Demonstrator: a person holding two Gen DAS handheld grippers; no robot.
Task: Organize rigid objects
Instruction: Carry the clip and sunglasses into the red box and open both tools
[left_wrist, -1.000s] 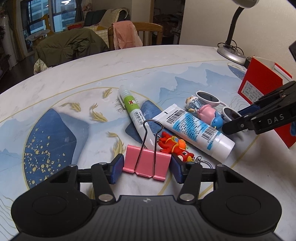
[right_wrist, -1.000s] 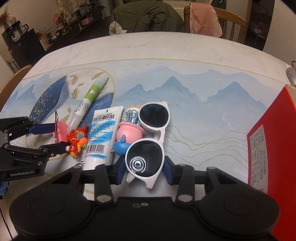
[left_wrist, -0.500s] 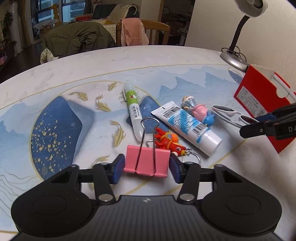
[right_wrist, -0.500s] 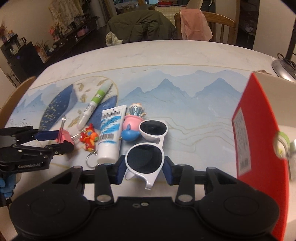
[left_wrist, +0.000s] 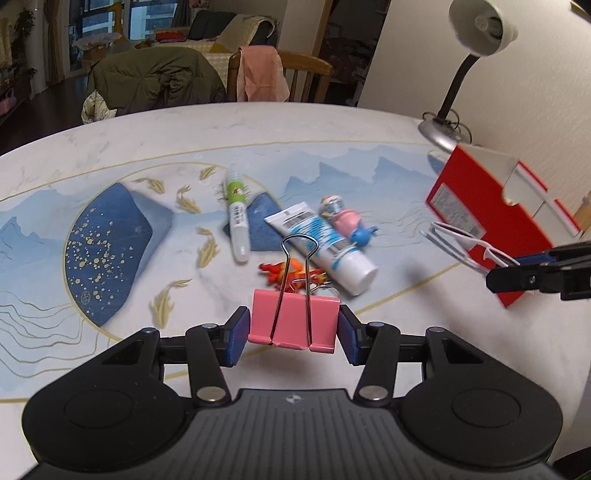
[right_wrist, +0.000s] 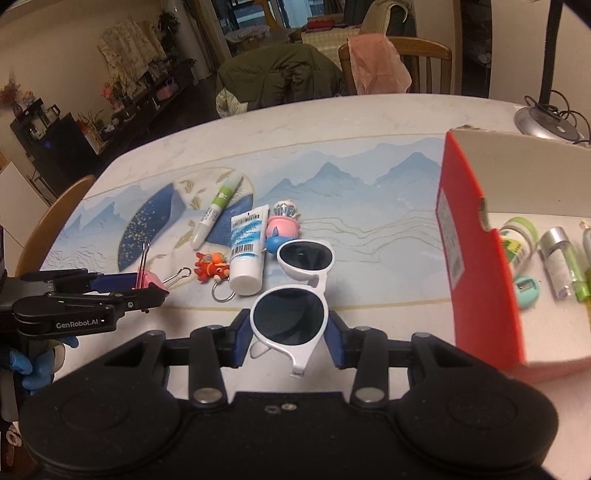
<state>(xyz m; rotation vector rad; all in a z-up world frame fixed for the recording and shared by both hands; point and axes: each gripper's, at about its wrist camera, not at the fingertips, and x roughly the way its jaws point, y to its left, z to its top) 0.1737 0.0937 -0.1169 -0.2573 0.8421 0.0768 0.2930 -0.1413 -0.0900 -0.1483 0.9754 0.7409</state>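
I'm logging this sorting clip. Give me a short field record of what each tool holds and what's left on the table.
left tool: shut on pink binder clip
right tool: shut on white sunglasses
still on table: glue pen, white tube, red fish keychain, pink figurine
container: red box, open, holding small bottles

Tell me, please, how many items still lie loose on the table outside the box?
4: pen, tube, pink figurine, red keychain, clustered left of the box. Others may be hidden.
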